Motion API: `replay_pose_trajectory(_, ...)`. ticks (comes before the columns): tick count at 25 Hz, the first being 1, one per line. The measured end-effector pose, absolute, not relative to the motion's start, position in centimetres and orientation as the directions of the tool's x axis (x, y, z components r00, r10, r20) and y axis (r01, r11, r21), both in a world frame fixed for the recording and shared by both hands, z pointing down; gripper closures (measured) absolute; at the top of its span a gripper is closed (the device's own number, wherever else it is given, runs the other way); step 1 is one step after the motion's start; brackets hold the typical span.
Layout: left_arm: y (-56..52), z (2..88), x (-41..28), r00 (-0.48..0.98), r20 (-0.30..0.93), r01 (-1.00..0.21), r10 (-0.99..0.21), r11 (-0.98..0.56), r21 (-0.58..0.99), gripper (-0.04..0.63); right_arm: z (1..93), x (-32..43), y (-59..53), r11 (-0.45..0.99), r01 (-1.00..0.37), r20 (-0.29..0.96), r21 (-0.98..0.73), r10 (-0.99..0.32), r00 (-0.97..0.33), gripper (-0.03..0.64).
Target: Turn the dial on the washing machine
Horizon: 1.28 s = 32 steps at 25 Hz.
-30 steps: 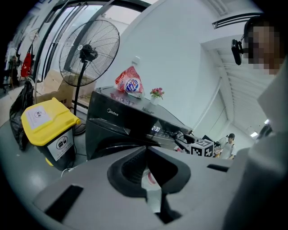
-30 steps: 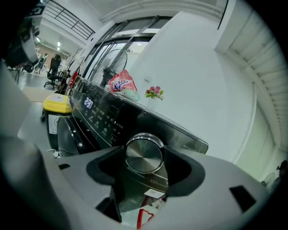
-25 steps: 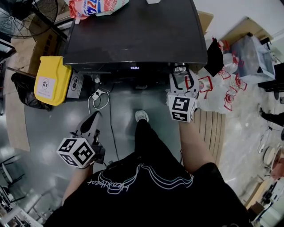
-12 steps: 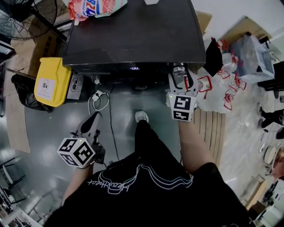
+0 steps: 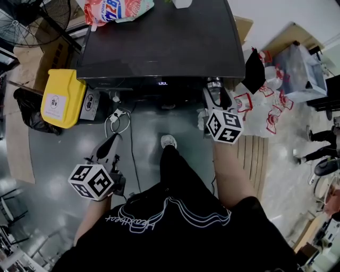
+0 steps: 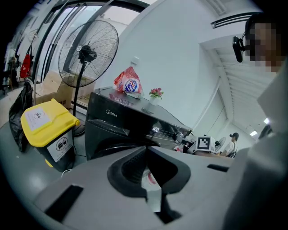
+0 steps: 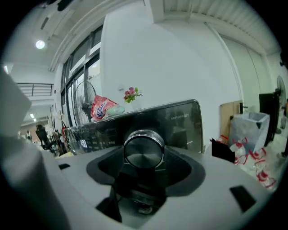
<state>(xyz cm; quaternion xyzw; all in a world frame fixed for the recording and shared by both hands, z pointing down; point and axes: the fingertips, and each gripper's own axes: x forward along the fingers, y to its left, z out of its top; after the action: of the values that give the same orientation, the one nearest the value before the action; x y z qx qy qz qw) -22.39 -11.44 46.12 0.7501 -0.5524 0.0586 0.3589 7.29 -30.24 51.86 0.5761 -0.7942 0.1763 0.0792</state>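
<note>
The dark front-loading washing machine (image 5: 159,42) stands before me, with its silver dial (image 5: 214,83) at the right end of the control panel. My right gripper (image 5: 215,93) reaches up to the panel with both jaws closed around that dial. In the right gripper view the round metal dial (image 7: 143,150) sits squarely between the two pads. My left gripper (image 5: 110,145) hangs low at the left over the floor, away from the machine, shut and empty. In the left gripper view its jaws (image 6: 146,155) meet in front of the machine (image 6: 114,123).
A yellow-lidded bin (image 5: 61,95) stands at the machine's left and a floor fan (image 5: 32,18) behind it. A detergent bag (image 5: 114,8) lies on the machine's top. White plastic bags (image 5: 265,103) pile at the right. A cable (image 5: 119,119) coils on the floor near the person's shoe (image 5: 169,140).
The right gripper has rolled about the dial while staying on it, its marker cube swinging to the right. The left gripper has not moved.
</note>
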Motion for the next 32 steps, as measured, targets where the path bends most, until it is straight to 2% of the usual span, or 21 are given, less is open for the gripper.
replay_pose_trajectory(5,-11.4,45.8,-22.1,0.389,0.469,-0.867,-0.793,-0.142,0.477,0.584,52.1,7.5,-30.3,0.244,-0.904,0.329,-0.352,-0.872,-0.363,0.334)
replay_pose_trajectory(14,-10.9,44.5,-22.1,0.387,0.452,-0.864,-0.804,-0.145,0.483,0.584,51.6,7.9,-29.7,0.256,-0.919,0.392,-0.3,-0.845,-0.364,0.328)
replay_pose_trajectory(19,-10.4,43.8,-21.6,0.4,0.427,-0.854,-0.811,-0.16,0.495,0.584,49.2,8.3,-26.6,0.327,-0.913,0.401,-0.243,-0.824,-0.401,0.343)
replay_pose_trajectory(22,-10.0,42.6,-20.6,0.422,0.394,-0.842,-0.817,-0.192,0.504,0.584,46.3,7.2,-24.1,0.423,-0.88,0.375,-0.217,-0.796,-0.475,0.391)
replay_pose_trajectory(27,-9.7,39.4,-18.8,0.455,0.331,-0.83,-0.827,-0.259,0.494,0.584,40.6,5.3,-19.9,0.555,-0.813,0.307,-0.176,-0.754,-0.581,0.557)
replay_pose_trajectory(30,-8.8,37.6,-17.4,0.485,0.306,-0.82,-0.819,-0.304,0.485,0.584,38.0,4.5,-17.3,0.608,-0.77,0.257,-0.196,-0.725,-0.638,0.612)
replay_pose_trajectory(32,-8.5,36.2,-16.4,0.507,0.285,-0.812,-0.814,-0.339,0.475,0.584,36.0,3.6,-15.9,0.663,-0.726,0.203,-0.185,-0.697,-0.688,0.611)
